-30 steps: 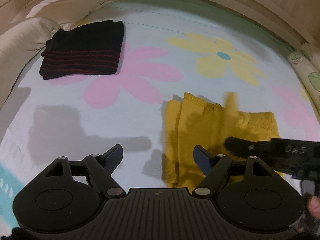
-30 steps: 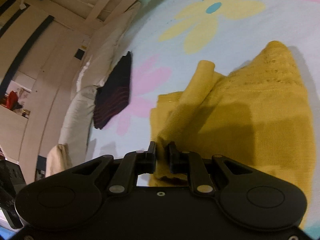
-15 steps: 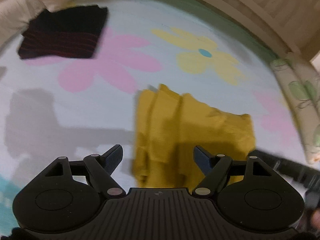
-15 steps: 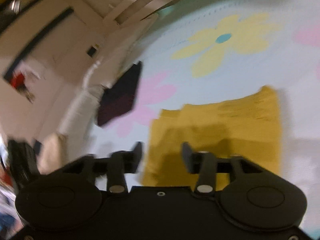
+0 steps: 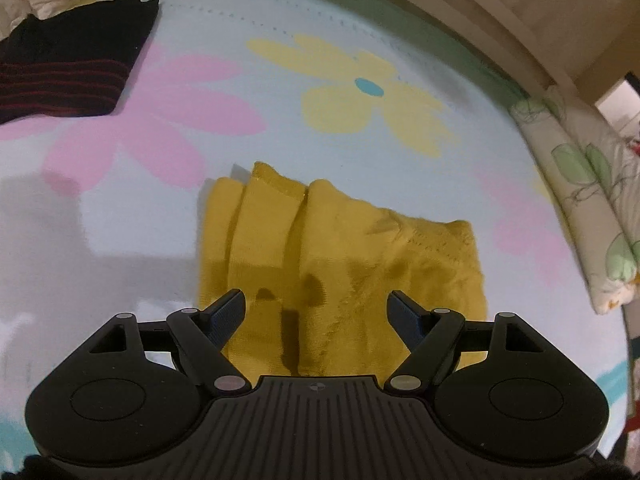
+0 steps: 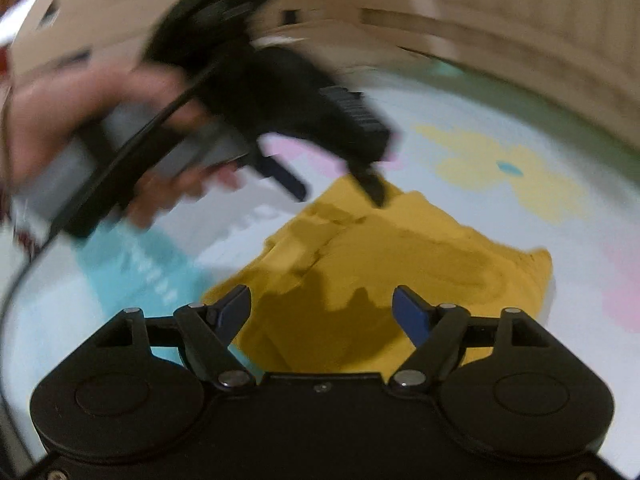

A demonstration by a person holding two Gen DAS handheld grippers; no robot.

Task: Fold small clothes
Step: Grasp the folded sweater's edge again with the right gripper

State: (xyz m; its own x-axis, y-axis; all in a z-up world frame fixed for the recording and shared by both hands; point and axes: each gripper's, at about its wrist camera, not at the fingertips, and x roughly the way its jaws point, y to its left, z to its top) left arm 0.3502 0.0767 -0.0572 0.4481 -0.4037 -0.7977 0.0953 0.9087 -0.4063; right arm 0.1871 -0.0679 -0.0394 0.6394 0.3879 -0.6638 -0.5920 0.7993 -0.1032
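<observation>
Having let go of the yellow garment (image 6: 384,276), the right gripper (image 6: 322,312) was opening with nothing pinched, the left gripper (image 5: 316,312) hung wide and empty, and the cloth lay folded at six o'clock from the yellow flower (image 5: 372,92), probably that fold done.

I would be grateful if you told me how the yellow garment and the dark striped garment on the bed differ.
The yellow garment is plain mustard; the dark striped garment is black with thin red lines. The yellow one lies near the cameras, loosely folded, with ridged layers along one side; the dark one lies flatter, far back by the white pillow. The yellow one looks larger, though nearness may exaggerate this. Both lie folded on the flowered sheet, untouched.
</observation>
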